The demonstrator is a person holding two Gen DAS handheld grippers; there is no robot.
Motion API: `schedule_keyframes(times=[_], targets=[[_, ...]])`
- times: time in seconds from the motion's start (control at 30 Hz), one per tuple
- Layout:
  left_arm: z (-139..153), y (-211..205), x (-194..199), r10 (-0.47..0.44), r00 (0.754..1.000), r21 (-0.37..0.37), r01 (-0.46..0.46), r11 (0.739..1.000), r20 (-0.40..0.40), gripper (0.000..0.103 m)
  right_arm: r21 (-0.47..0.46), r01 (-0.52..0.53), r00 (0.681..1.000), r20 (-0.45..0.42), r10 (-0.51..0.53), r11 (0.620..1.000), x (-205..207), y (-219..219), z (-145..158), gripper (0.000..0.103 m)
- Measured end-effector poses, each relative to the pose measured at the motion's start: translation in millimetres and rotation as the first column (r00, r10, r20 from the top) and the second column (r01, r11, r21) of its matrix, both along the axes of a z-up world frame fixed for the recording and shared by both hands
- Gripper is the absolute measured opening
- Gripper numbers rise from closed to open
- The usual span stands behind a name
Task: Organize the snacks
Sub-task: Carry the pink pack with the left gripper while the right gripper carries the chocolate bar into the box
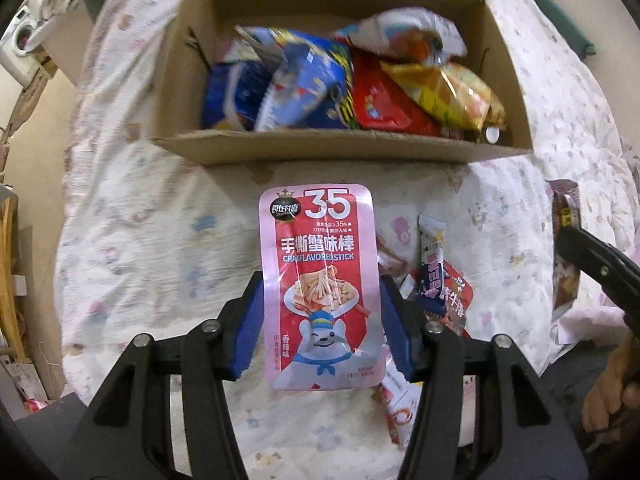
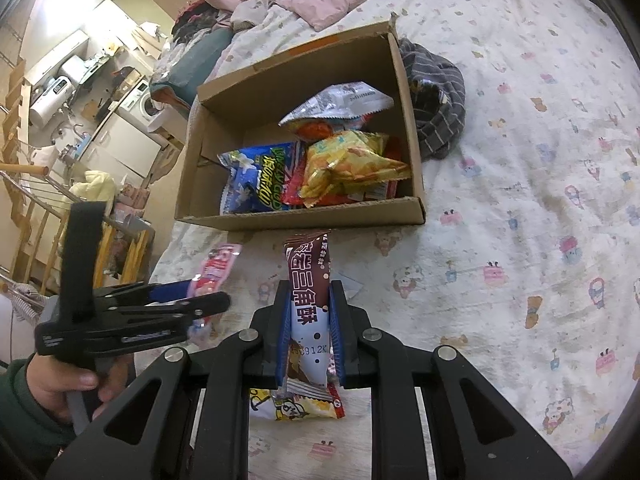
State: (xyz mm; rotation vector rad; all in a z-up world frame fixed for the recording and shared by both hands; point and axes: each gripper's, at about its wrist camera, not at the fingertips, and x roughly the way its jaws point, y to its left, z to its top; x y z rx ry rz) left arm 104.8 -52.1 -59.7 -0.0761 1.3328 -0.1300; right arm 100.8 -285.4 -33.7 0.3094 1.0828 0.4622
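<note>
My left gripper (image 1: 320,286) is shut on a pink and red crab-flavoured stick packet (image 1: 320,256), which hangs above the bed, in front of the cardboard box (image 1: 360,148). My right gripper (image 2: 310,300) is shut on a brown and white chocolate snack bar (image 2: 308,268), upright between its blue pads, also just short of the box (image 2: 304,220). The box holds several snack bags (image 2: 320,160). In the right wrist view the left gripper (image 2: 208,300) with the pink packet (image 2: 218,268) is at the left, held by a hand.
Loose snack packets (image 1: 440,288) lie on the patterned bed sheet (image 2: 520,200) under both grippers, one yellow (image 2: 296,406). A grey striped cloth (image 2: 436,108) lies right of the box. The bed's edge falls off at the left, above a room with a washing machine (image 2: 146,106).
</note>
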Motion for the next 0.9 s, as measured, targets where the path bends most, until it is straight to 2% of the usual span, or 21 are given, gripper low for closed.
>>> schedule_keyframes(times=[0.07, 0.23, 0.3, 0.4, 0.57, 0.77, 0.9], targets=[[11, 5, -5, 0.006, 1.0, 0.004, -0.006, 1.0, 0.022, 0.05, 0.01, 0.001, 1.0, 0.021, -0.001, 1.0, -1, 1, 6, 0.019], [48, 14, -12, 0.005, 0.99, 0.028, -0.009, 1.0, 0.142, 0.05, 0.038, 0.013, 0.992, 0.128, -0.018, 0.999, -6, 2, 28, 0.019], [61, 19, -11, 0.019, 0.983, 0.019, -0.023, 1.0, 0.185, 0.05, 0.064, 0.023, 0.984, 0.178, -0.034, 0.998, -6, 1, 38, 0.019], [75, 24, -3, 0.033, 0.974, 0.011, -0.036, 0.999, 0.224, 0.05, 0.098, 0.037, 0.977, 0.206, -0.057, 0.994, -1, -2, 46, 0.019], [81, 30, 19, 0.007, 0.961, 0.059, -0.025, 0.998, 0.277, 0.05, 0.084, 0.05, 0.968, 0.241, -0.069, 0.995, 16, -2, 55, 0.019], [85, 37, 47, 0.016, 0.952, 0.062, -0.036, 0.997, 0.307, 0.05, 0.075, 0.079, 0.96, 0.265, -0.096, 0.994, 45, -8, 60, 0.019], [84, 37, 68, 0.017, 0.943, 0.064, -0.041, 0.997, 0.332, 0.05, 0.074, 0.062, 0.955, 0.285, -0.081, 0.995, 70, -3, 59, 0.019]])
